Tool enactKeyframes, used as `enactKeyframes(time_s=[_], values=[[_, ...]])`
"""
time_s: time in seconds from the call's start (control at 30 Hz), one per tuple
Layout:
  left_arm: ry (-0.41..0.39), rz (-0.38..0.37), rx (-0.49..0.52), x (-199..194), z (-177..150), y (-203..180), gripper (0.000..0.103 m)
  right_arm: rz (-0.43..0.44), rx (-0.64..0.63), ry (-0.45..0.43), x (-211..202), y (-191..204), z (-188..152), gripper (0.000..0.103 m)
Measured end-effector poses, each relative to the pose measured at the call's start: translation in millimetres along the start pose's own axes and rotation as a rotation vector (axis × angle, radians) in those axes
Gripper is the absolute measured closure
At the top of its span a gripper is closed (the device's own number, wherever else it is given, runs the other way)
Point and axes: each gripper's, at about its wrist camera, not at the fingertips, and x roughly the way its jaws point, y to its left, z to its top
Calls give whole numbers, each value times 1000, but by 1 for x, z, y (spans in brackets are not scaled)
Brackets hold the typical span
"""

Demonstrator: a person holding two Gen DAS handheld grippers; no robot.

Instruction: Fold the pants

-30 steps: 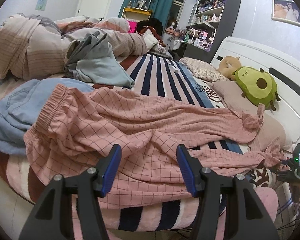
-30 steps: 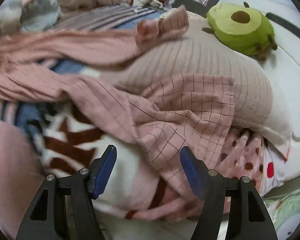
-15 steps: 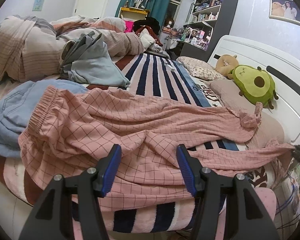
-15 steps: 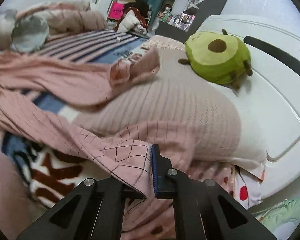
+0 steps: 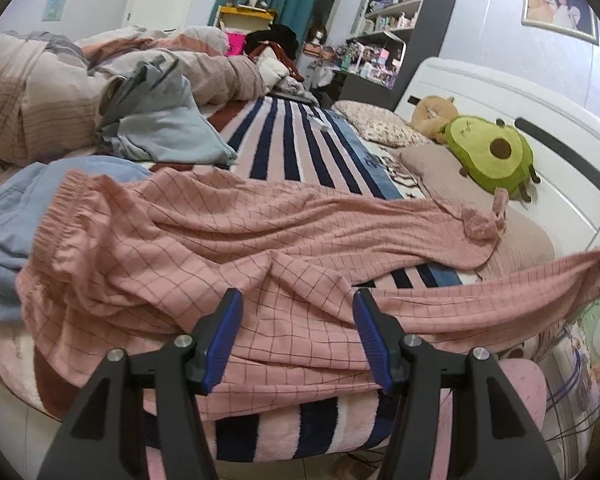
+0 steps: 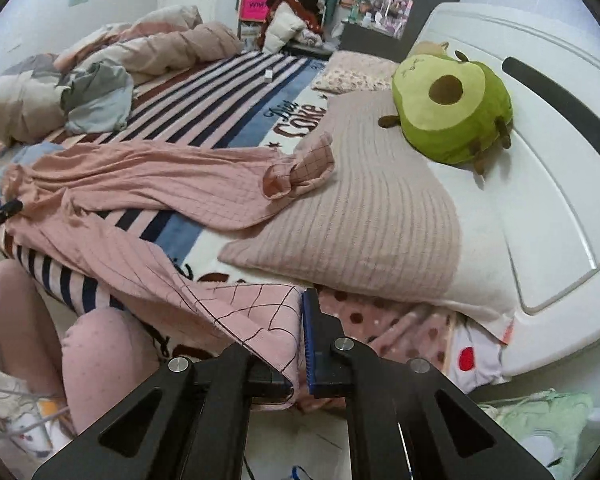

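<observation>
Pink checked pants [image 5: 204, 240] lie spread across the striped bed, elastic waistband at the left, legs running right. My left gripper [image 5: 296, 336] hovers open over the crotch area near the bed's front edge, nothing between its blue pads. My right gripper [image 6: 300, 344] is shut on the hem of the near pant leg [image 6: 260, 312], lifted off the bed so the leg hangs taut. That stretched leg shows at the right edge of the left wrist view [image 5: 520, 280]. The far leg's hem [image 6: 300, 168] rests bunched on a beige pillow [image 6: 372, 220].
A green avocado plush [image 5: 492, 156] sits against the white headboard [image 5: 548, 128]. Blue jeans [image 5: 8, 216] lie left of the pants, a grey-blue garment [image 5: 160, 124] and a bunched duvet [image 5: 32, 88] behind. A person's pink-clad legs [image 6: 92, 360] stand by the bed's edge.
My right gripper shut on the near leg's hem and rose, pulling that leg up and taut off the bed. The left gripper stayed open in place.
</observation>
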Motion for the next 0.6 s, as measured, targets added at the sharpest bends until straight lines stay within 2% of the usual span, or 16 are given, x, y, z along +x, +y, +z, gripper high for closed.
enactKeyframes(time_s=[0.1, 0.2, 0.3, 0.37, 0.47, 0.53, 0.6], values=[[35, -5, 24, 15, 1, -4, 50, 6, 41, 84, 30, -18, 10, 103], [62, -1, 33, 27, 0, -4, 50, -13, 77, 178, 86, -36, 11, 103], [89, 36, 46, 41, -1, -5, 50, -3, 119, 215, 132, -48, 7, 102], [104, 62, 65, 50, -1, -7, 50, -28, 146, 200, 158, -53, 7, 100], [103, 58, 35, 57, 2, -5, 50, -66, 189, 144, 171, -55, 9, 94], [92, 67, 17, 60, 6, -3, 50, -132, 197, 88, 173, -56, 11, 79], [85, 73, 17, 63, 10, -3, 50, -178, 185, 71, 176, -56, 13, 70]])
